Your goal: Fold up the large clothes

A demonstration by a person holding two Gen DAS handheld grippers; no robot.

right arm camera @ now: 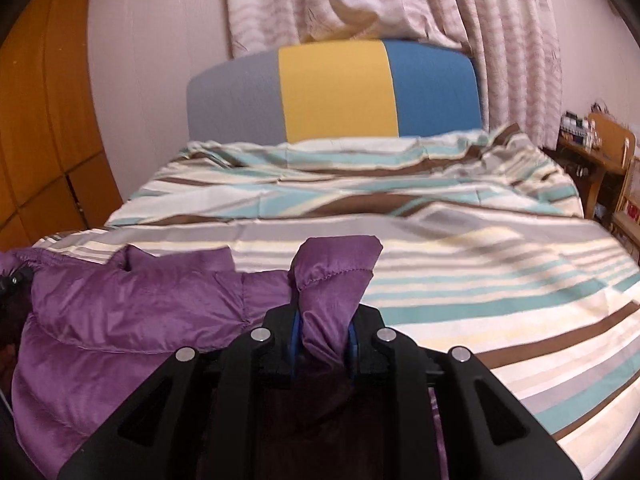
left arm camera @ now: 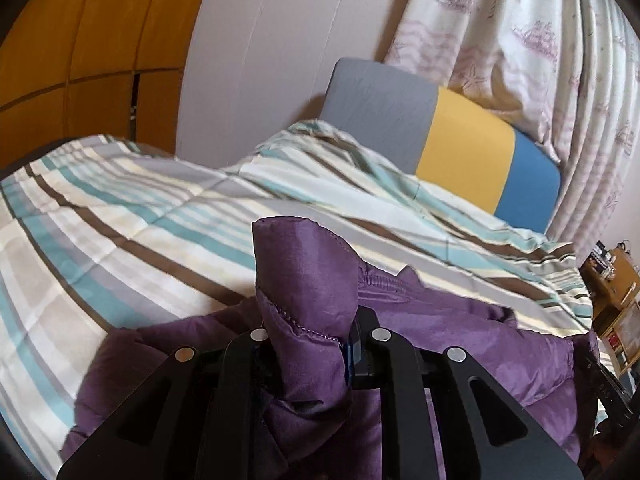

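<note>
A purple padded jacket [left arm camera: 460,344] lies bunched at the near end of a bed with a striped cover [left arm camera: 132,216]. In the left wrist view a stitched fold of the jacket stands up between the fingers of my left gripper [left arm camera: 306,344], which is shut on it. In the right wrist view my right gripper [right arm camera: 322,340] is shut on another hemmed corner of the jacket [right arm camera: 112,312], whose bulk spreads to the left over the striped cover [right arm camera: 460,272]. The fabric inside both grips is hidden.
A grey, yellow and blue headboard [right arm camera: 336,88] stands at the far end before patterned curtains [right arm camera: 500,32]. Orange wardrobe doors [left arm camera: 80,40] line the left wall. Wooden furniture with small items [right arm camera: 600,148] sits at the right of the bed.
</note>
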